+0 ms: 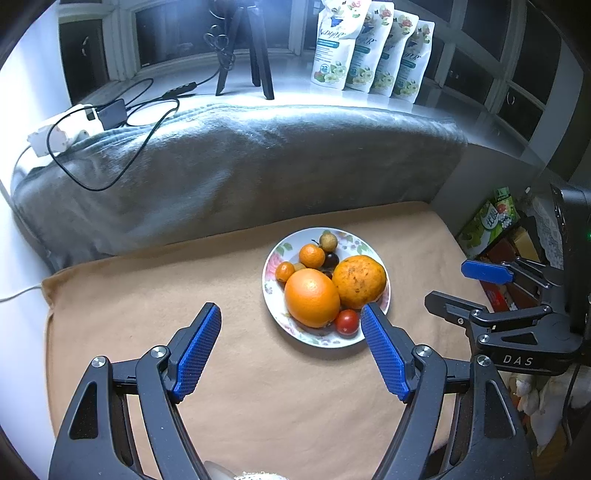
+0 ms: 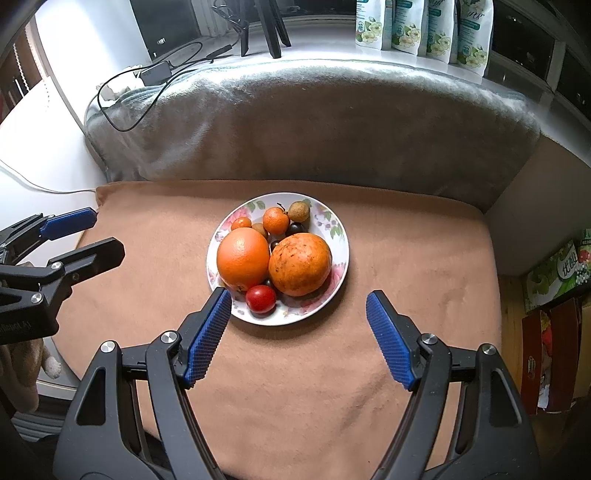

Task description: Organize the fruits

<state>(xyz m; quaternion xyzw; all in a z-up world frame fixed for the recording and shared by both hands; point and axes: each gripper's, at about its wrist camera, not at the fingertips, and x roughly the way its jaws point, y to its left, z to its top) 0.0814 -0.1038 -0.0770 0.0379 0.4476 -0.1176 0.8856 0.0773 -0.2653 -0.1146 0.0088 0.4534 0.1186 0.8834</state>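
A flowered white plate sits on a tan blanket. It holds a smooth orange, a speckled orange, a red tomato, small kumquats, a brown longan and dark fruits. My left gripper is open and empty just short of the plate. My right gripper is open and empty over the plate's near edge; it also shows in the left wrist view.
A grey folded blanket lies behind the tan one. Cables and a charger, tripod legs and several white pouches stand at the back. Boxes sit at right.
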